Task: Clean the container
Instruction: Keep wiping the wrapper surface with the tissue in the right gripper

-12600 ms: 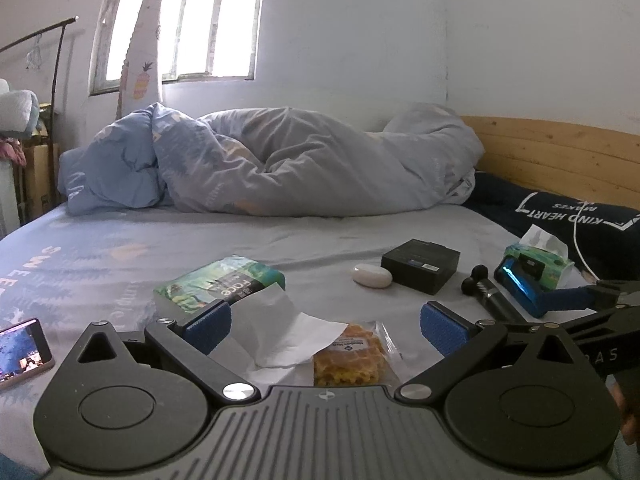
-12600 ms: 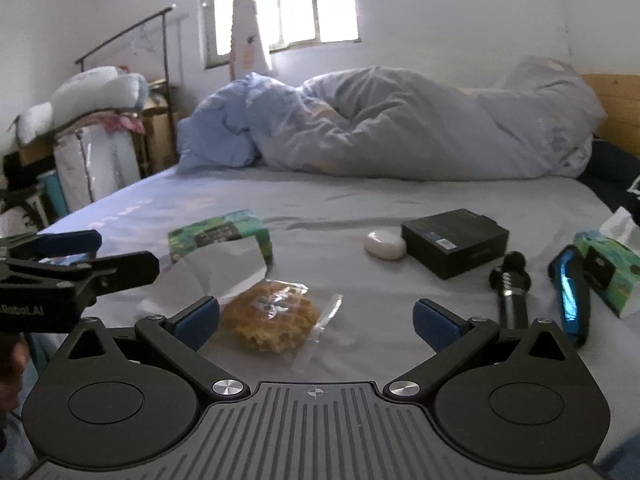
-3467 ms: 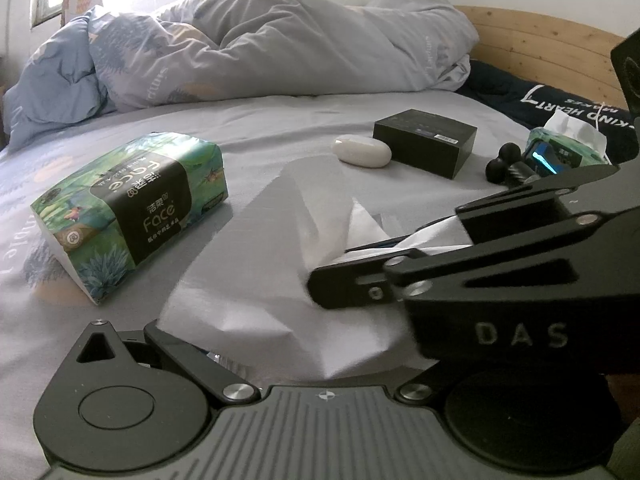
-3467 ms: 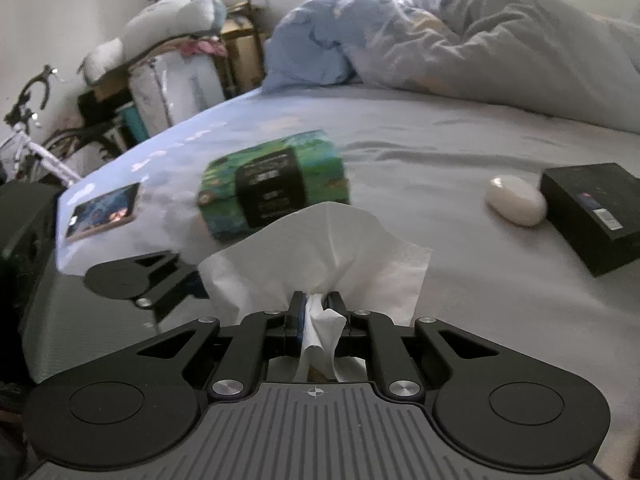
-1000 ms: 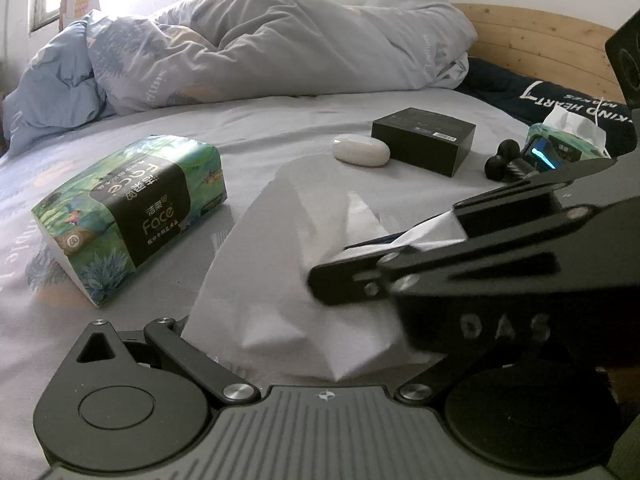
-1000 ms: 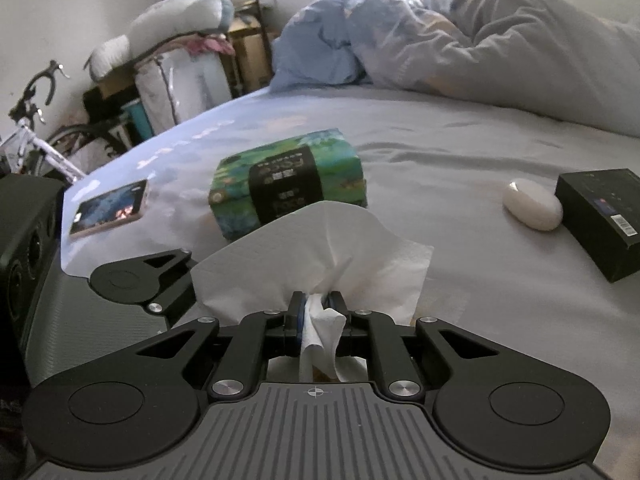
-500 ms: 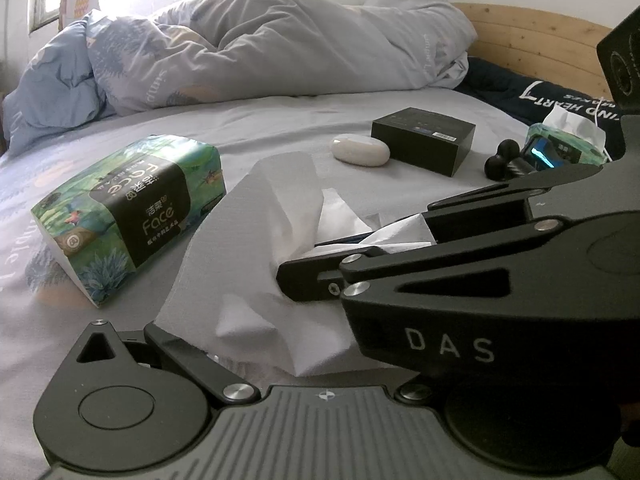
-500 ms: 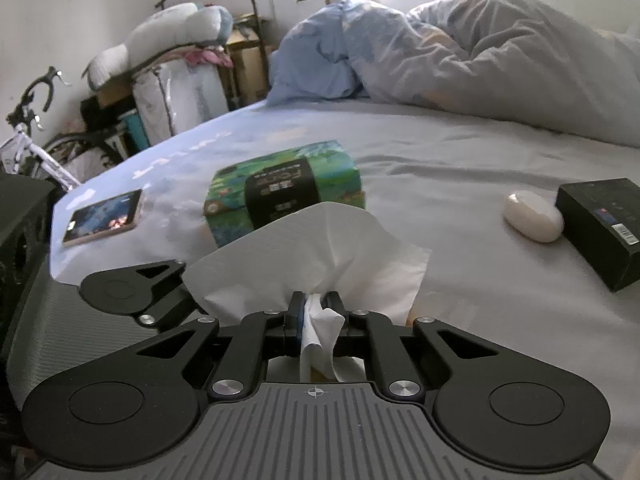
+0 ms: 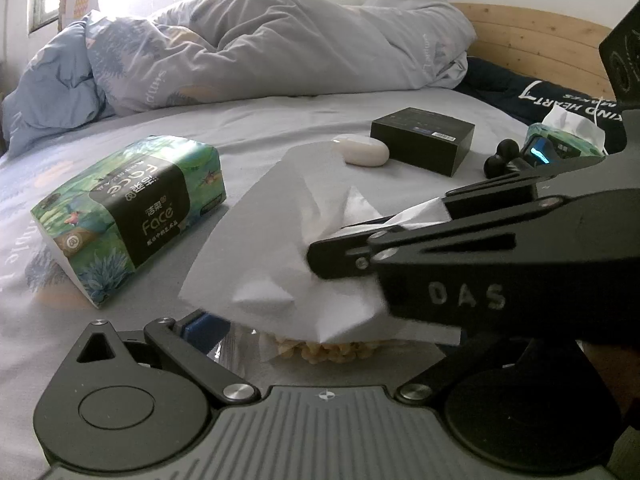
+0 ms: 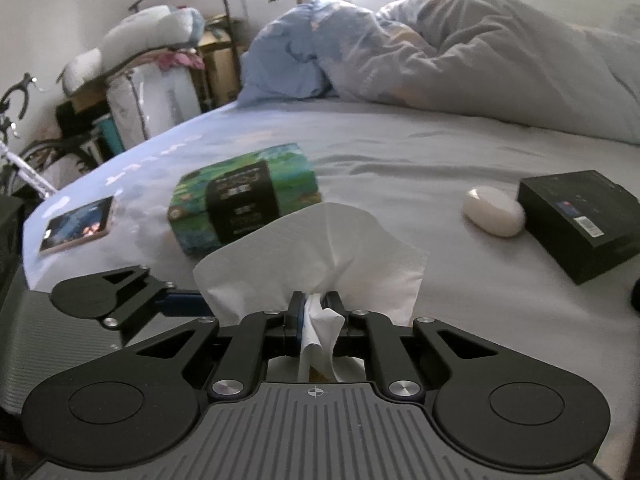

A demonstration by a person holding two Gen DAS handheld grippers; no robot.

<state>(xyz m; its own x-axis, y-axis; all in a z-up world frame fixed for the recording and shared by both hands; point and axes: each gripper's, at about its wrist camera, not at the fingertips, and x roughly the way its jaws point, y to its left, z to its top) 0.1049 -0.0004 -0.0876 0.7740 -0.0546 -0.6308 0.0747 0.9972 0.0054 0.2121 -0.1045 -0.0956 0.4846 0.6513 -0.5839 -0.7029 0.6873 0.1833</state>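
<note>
A white tissue point(image 10: 320, 240) is pinched between the shut jaws of my right gripper point(image 10: 314, 308). In the left wrist view the right gripper point(image 9: 320, 256) comes in from the right and holds the tissue point(image 9: 272, 240) draped over a clear packet with a yellow waffle-like cake point(image 9: 320, 347). The packet lies on the bed between the fingers of my open left gripper point(image 9: 320, 330). Only the left blue pad point(image 9: 204, 326) shows; the other is hidden under the right gripper. The right wrist view shows the left gripper's finger point(image 10: 180, 304) low at the left.
On the grey sheet lie a green tissue pack point(image 9: 128, 216), a white oval case point(image 9: 362, 151), a black box point(image 9: 422, 138), a black massage gun point(image 9: 504, 160) and a second tissue pack point(image 9: 568, 136). A phone point(image 10: 78, 230) lies near the bed's left edge. A heaped duvet point(image 9: 280, 48) fills the back.
The right gripper with the tissue swung left half a second ago and has now moved back right over the packet. The packet's edge now shows under the tissue. The left gripper stays put.
</note>
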